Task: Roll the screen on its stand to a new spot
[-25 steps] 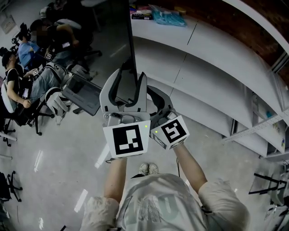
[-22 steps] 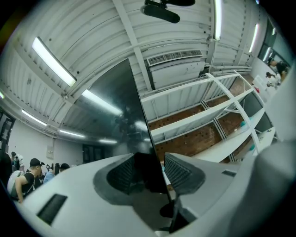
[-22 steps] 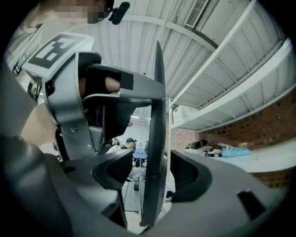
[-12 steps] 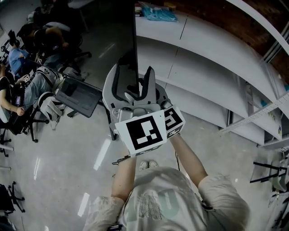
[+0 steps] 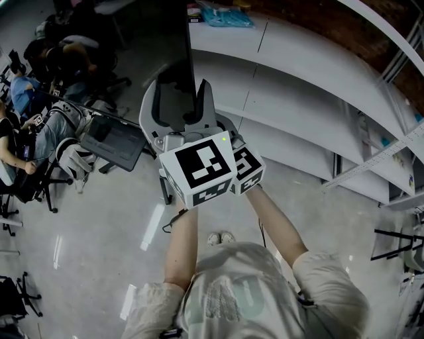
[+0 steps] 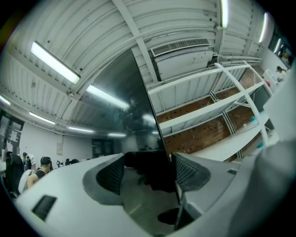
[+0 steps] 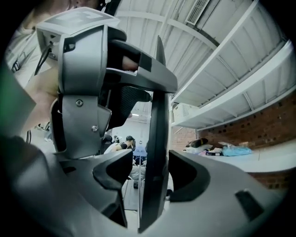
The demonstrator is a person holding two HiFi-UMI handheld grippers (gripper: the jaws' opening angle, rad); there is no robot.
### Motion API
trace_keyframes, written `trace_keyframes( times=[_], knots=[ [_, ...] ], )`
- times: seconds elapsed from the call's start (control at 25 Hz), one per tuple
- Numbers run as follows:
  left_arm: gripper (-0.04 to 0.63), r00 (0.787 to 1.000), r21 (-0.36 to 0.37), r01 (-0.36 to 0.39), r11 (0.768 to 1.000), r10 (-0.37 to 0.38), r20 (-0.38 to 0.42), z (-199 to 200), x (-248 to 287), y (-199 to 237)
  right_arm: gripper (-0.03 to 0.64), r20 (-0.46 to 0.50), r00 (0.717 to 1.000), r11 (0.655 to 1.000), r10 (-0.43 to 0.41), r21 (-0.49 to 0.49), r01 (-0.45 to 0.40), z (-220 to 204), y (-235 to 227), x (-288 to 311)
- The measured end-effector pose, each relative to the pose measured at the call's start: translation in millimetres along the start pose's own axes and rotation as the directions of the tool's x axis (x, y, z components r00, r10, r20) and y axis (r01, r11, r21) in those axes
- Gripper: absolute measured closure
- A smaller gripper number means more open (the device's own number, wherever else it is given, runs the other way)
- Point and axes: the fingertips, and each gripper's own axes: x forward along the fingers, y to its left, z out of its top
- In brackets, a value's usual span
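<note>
The big black screen (image 5: 180, 40) stands upright and shows edge-on from above in the head view. My left gripper (image 5: 175, 89) straddles its near edge. In the left gripper view the glossy dark screen (image 6: 125, 115) runs between the ribbed pads (image 6: 113, 173), closer to the right one, and neither pad presses on it. These jaws have just been opening and stand wide. My right gripper (image 7: 152, 173) sits just behind the left gripper (image 7: 101, 83). The screen's thin edge (image 7: 155, 115) rises between its jaws, with daylight at the left pad. Its marker cube (image 5: 246, 169) shows in the head view, but its jaws are hidden there.
White curved shelving (image 5: 298, 73) runs along the right, with a blue bag (image 5: 225, 13) on top. Seated people on office chairs (image 5: 40, 112) and a dark laptop (image 5: 116, 139) are at the left. My shoes (image 5: 218, 238) stand on grey glossy floor.
The left jaws have spread wider around the screen's edge. Both grippers have drifted slightly left and up in the head view, and the left marker cube has tilted.
</note>
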Motion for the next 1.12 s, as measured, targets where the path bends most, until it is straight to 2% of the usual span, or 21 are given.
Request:
trace_keyframes(
  times=[0.12, 0.2, 0.28, 0.44, 0.72, 0.96, 1.12],
  knots=[
    [0.284, 1.0, -0.003, 0.016, 1.0, -0.016, 0.024, 4.1, -0.3, 0.4, 0.368, -0.002, 1.0, 1.0, 0.031, 0.0, -0.031, -0.2, 1.4, 8.4],
    [0.282, 0.998, -0.013, 0.024, 1.0, -0.024, 0.051, 4.8, 0.0, 0.8, 0.369, 0.005, 0.999, 0.998, 0.034, 0.048, -0.034, -2.5, -4.1, 14.7],
    [0.282, 0.996, -0.025, 0.035, 0.999, -0.033, 0.084, 4.4, -1.4, 0.7, 0.43, 0.015, 0.999, 0.996, 0.032, 0.08, -0.033, -4.6, -8.9, 16.2],
    [0.276, 0.988, -0.04, 0.058, 0.998, -0.052, 0.142, 6.4, -1.1, 1.5, 0.433, 0.054, 0.997, 0.997, 0.05, 0.056, -0.053, -5.3, -14.2, 15.3],
    [0.276, 0.982, -0.049, 0.086, 0.995, -0.077, 0.172, 5.4, 4.5, -3.2, 0.437, 0.031, 0.997, 0.997, 0.071, 0.029, -0.071, -14.3, -22.2, 14.0],
    [0.278, 0.972, -0.062, 0.136, 0.989, -0.122, 0.199, 5.5, 14.6, -17.4, 0.446, 0.027, 0.999, 0.999, 0.031, -0.023, -0.03, -7.7, -37.1, 7.9],
    [0.291, 0.962, -0.089, 0.168, 0.982, -0.144, 0.23, 8.4, 24.0, -35.6, 0.462, 0.019, 1.0, 1.0, 0.011, -0.009, -0.011, -7.0, -60.3, -4.3]
  ],
)
